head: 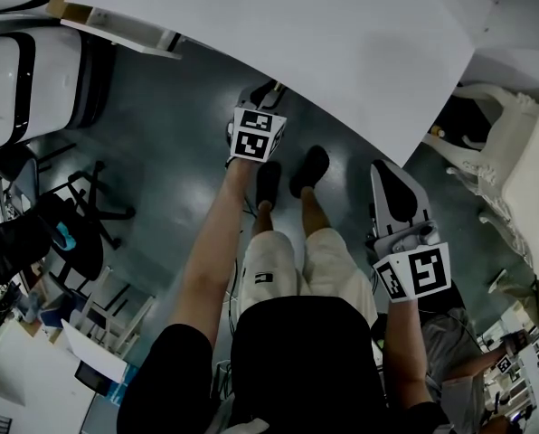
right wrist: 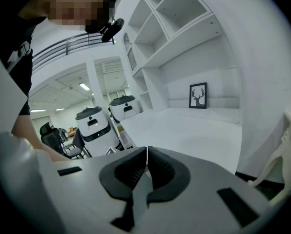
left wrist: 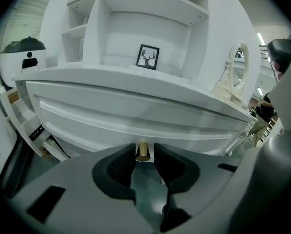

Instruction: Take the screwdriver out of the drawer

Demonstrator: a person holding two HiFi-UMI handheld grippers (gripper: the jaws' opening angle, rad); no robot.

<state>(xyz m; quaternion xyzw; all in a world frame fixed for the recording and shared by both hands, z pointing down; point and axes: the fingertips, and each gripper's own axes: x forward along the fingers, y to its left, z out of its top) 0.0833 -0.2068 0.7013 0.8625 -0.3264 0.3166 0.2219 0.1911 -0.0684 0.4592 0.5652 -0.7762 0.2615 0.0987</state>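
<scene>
No screwdriver is in view. In the left gripper view the white drawer front [left wrist: 135, 116] under the desk top stands shut, with a small brass knob [left wrist: 143, 151] at its middle. My left gripper [left wrist: 144, 156] is open, its two dark pads either side of that knob with a thin gap showing on the right. In the head view the left gripper [head: 260, 93] reaches under the edge of the white desk [head: 297, 34]. My right gripper [head: 384, 168] hangs at the desk's near right, clear of the drawer. It is shut [right wrist: 147, 152] with nothing between its pads.
A framed deer picture [left wrist: 148, 57] stands in the white shelving on the desk. A white ornate chair [head: 505, 161] is at the right, white robots [right wrist: 94, 126] and an office chair [head: 70, 215] at the left. The person's feet [head: 292, 174] stand before the desk.
</scene>
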